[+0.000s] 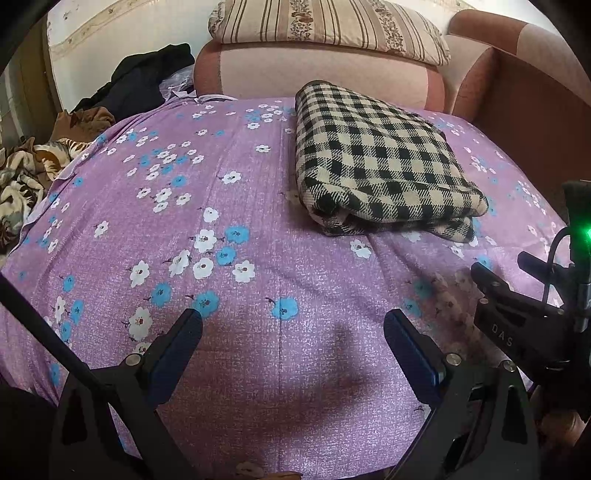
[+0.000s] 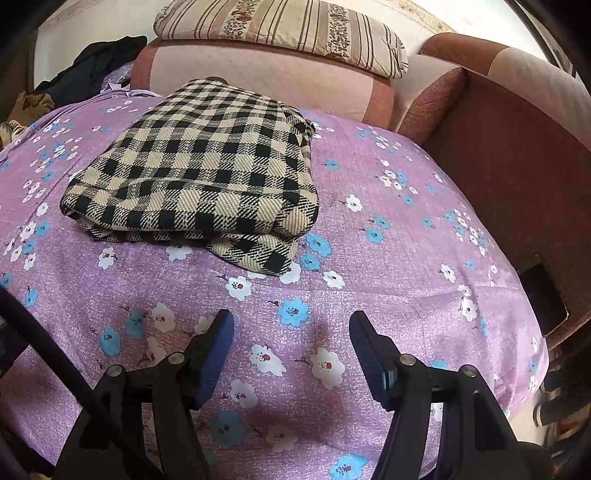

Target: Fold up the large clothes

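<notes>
A black-and-cream checked garment [image 1: 380, 162] lies folded into a thick rectangle on the purple flowered sheet [image 1: 221, 240], toward the far side near the sofa back. In the right wrist view the same checked garment [image 2: 207, 177] sits ahead and left, one loose corner poking out at its near edge. My left gripper [image 1: 293, 321] hovers open over bare sheet, well short of the garment, nothing between its fingers. My right gripper [image 2: 291, 321] is open too, over the purple flowered sheet [image 2: 388, 240], holding nothing. The right gripper's body [image 1: 524, 314] shows at the right edge of the left wrist view.
A striped pillow [image 1: 325, 26] rests on the pink sofa back [image 1: 314, 74]. A reddish armrest [image 2: 517, 129] borders the right side. Dark clothes [image 1: 147, 77] and a brown patterned blanket [image 1: 29, 173] are heaped at the far left.
</notes>
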